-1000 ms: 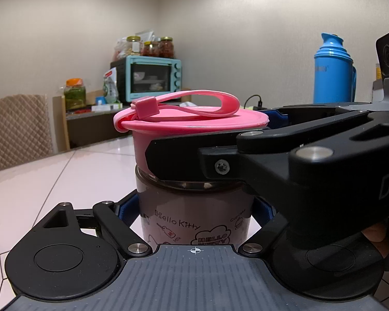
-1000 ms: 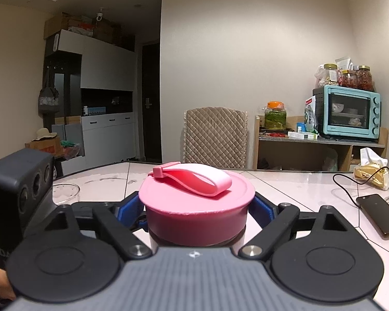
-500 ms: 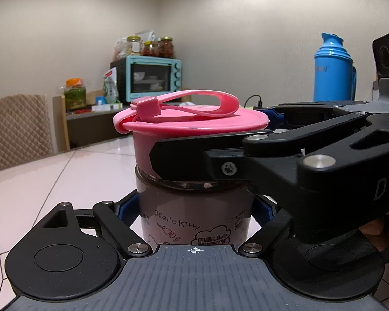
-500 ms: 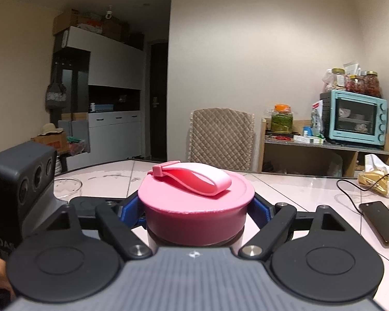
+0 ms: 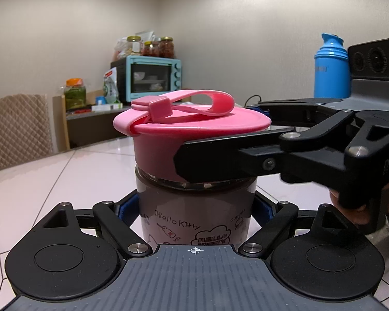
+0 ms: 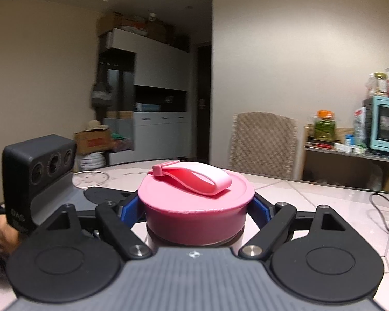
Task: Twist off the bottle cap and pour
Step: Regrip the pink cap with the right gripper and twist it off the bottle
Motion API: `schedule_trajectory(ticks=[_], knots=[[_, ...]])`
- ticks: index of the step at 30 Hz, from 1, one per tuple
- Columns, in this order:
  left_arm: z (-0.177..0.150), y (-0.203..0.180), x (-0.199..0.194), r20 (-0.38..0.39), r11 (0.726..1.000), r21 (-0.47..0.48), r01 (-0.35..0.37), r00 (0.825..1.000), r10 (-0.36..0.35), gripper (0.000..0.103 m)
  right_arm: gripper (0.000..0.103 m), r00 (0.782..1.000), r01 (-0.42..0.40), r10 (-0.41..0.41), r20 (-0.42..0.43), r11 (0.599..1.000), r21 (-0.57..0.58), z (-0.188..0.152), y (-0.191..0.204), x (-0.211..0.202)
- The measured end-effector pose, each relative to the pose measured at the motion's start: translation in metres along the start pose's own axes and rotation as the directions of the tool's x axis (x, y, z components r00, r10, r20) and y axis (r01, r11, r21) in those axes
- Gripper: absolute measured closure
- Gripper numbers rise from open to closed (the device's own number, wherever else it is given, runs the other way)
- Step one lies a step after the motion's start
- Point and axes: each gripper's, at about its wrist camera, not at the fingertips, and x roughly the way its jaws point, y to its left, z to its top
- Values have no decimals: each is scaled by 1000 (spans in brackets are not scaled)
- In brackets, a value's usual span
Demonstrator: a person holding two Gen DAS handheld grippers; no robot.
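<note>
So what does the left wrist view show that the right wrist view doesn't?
Only the left wrist view shows the bottle body with its printed label, held by the left gripper, and a blue flask. Only the right wrist view shows white cabinets and a glass dish. Both show the pink cap, clamped by the right gripper, and the toaster oven.
</note>
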Motion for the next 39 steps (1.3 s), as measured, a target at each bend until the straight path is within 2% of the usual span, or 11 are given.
schedule_trajectory(ticks=[7, 13, 29, 39], knots=[[0, -2, 0, -3, 1000, -5, -6, 1000, 6, 13, 18, 993, -117, 116, -22, 993, -30, 8, -18, -1], [1, -5, 0, -2, 1000, -3, -18, 1000, 18, 13, 18, 980, -198, 198, -13, 980, -6, 13, -33, 0], [0, -8, -6, -1, 999, -2, -37, 999, 37, 13, 18, 984, -171, 170, 51, 985, 0, 20, -30, -2], [0, -7, -11, -7, 997, 2, -75, 997, 75, 13, 18, 991, -102, 99, 85, 995, 23, 20, -30, -8]])
